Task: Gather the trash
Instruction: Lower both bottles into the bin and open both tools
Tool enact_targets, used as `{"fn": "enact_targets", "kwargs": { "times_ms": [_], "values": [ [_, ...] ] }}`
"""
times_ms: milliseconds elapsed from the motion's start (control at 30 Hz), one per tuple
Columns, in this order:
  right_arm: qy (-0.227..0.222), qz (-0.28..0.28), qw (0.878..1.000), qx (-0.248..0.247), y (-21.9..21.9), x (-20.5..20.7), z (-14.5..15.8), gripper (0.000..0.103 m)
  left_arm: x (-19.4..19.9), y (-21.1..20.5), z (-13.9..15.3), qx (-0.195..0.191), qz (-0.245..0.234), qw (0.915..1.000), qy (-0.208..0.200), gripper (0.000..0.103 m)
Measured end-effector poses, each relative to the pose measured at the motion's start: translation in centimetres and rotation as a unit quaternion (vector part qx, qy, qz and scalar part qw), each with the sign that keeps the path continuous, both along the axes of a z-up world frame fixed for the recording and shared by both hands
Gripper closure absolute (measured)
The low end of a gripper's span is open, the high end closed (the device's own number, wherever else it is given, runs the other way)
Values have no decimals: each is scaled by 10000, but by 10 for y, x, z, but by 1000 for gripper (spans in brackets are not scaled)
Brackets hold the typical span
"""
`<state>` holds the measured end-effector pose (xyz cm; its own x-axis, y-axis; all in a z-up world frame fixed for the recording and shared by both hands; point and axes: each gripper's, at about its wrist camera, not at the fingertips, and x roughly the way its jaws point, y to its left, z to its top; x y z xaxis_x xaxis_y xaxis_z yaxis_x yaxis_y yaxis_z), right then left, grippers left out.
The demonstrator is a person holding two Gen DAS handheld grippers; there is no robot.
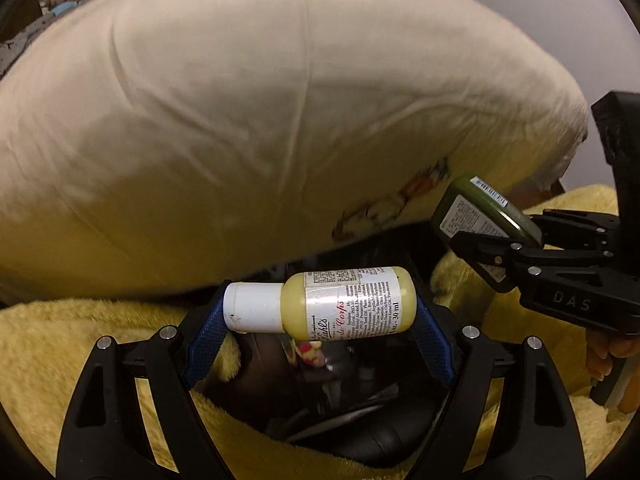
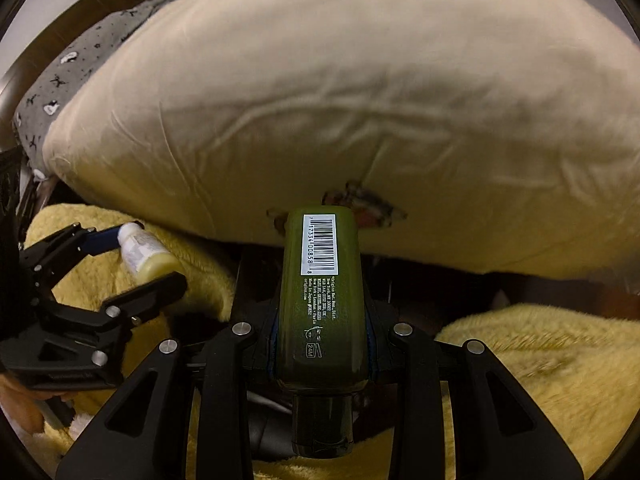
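Observation:
My left gripper is shut on a small yellow lotion bottle with a white cap, gripped end to end between the blue pads. It hangs over a dark opening among folds of yellow blanket. To its right, my right gripper is shut on a dark green bottle. In the right wrist view the green bottle points away, cap towards the camera, with the right gripper clamped on its sides. The left gripper and yellow bottle are at the left.
A big cream pillow fills the space behind both grippers. Fluffy yellow blanket surrounds the dark opening, which holds dark objects and a colourful wrapper. Grey patterned fabric lies at the far left. A hand holds the right gripper.

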<state>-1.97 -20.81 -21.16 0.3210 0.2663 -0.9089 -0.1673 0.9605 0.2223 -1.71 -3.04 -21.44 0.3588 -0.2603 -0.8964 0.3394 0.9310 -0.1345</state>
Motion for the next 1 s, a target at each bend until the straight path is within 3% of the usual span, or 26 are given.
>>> {"fn": "enact_targets", "kwargs": {
  "times_ms": [300,567,633,700,867,1000],
  "values": [
    [407,-30,9992,-34,-4,0,-16,71,9,-1,-33,61,-99,9974,714,24],
    [615,-86,9981,7,-6,4,-24,69,7,-9,-39,156,-286,9954,903,23],
    [578,-108,9983,57,-9,5,-22,63,8,-8,-37,184,-286,9955,886,15],
    [500,-143,9985,141,-11,5,-16,47,8,-7,-34,188,-294,9958,847,11],
    [249,-188,9994,163,-13,7,2,46,9,-5,-17,185,-257,9972,680,9],
    [5,-249,9996,111,-15,10,19,36,8,2,3,153,-223,9986,465,8]
  ]
}}
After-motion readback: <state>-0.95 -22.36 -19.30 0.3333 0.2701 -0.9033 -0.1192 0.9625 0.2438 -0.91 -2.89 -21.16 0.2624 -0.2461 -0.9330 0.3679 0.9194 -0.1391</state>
